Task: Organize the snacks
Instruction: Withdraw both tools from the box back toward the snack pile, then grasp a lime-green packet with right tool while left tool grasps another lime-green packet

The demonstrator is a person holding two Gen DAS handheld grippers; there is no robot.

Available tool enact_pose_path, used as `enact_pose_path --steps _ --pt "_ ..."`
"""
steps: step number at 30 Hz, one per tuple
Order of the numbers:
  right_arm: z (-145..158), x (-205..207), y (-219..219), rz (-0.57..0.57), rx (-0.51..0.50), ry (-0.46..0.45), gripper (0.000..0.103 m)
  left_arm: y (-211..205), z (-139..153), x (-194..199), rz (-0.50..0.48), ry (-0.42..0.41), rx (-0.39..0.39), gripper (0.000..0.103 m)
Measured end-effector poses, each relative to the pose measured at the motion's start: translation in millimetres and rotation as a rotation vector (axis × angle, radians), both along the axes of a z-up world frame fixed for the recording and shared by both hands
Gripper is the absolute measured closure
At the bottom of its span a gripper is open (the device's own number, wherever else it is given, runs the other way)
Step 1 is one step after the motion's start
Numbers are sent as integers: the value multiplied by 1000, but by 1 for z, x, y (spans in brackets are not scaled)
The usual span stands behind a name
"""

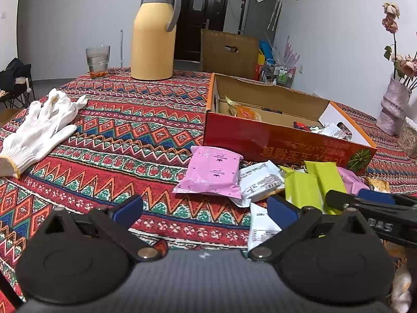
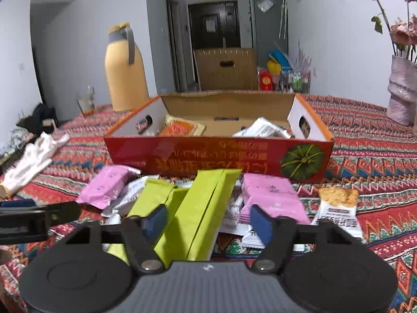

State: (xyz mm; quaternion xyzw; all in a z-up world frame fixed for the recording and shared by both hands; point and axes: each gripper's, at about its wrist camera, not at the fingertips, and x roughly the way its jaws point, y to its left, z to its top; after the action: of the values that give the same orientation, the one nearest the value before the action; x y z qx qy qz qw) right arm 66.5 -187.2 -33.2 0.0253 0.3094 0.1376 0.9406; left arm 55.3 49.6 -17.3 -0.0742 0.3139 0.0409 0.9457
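Nearest the lens, left gripper (image 1: 206, 208): jaws spread wide over bare patterned tablecloth (image 1: 117, 135), nothing between the blue pads. A white snack packet (image 1: 260, 229) lies just behind its right finger.

Far left on the cloth, a pair of white work gloves (image 1: 39, 127). Behind them a drinking glass (image 1: 98, 61) and a yellow thermos jug (image 1: 153, 36), both upright near the far table edge.

Centre: loose snack pile in front of the open red cardboard box (image 2: 216, 156). Pink packet (image 1: 212, 172) at the pile's left, a white one (image 1: 260, 180) touching it, then two green packets side by side.

Right gripper (image 2: 208, 221): jaws partly apart, straddling the taller green packet (image 2: 203, 208), which stands tilted between the fingers. Left pad looks to be against the packet's edge; right pad clearly off it, with a gap. Not clamped. Second green packet (image 2: 153, 198) sits just left of that left finger.

Right of it, another pink packet (image 2: 271, 195), then a white wrapper with a brown cracker picture (image 2: 336, 203).

Inside the box: an orange packet (image 2: 179, 127) at left, white packets (image 2: 263, 129) at right.

Far right, pale vase (image 2: 402, 96) with dried flowers.
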Motion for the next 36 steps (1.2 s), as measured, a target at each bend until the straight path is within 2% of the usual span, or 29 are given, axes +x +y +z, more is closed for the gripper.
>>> enact_pose_path --steps 5,9,11,23,27,36 --pt "-8 6 13 7 -28 37 57 8 -1 0 7 -3 -18 0" --pt "-10 5 13 -1 -34 35 63 11 -1 0 11 -3 -28 0" --pt "-9 3 10 -8 -26 22 70 12 -2 0 12 -2 -29 0" --pt "12 -18 -26 -48 76 -88 71 -5 -1 6 -11 19 -22 0" --pt "14 -28 -44 -73 96 -118 71 -22 0 9 -45 31 -17 0" --pt "6 -43 -85 -123 129 -143 71 -72 -5 17 -111 65 52 0"
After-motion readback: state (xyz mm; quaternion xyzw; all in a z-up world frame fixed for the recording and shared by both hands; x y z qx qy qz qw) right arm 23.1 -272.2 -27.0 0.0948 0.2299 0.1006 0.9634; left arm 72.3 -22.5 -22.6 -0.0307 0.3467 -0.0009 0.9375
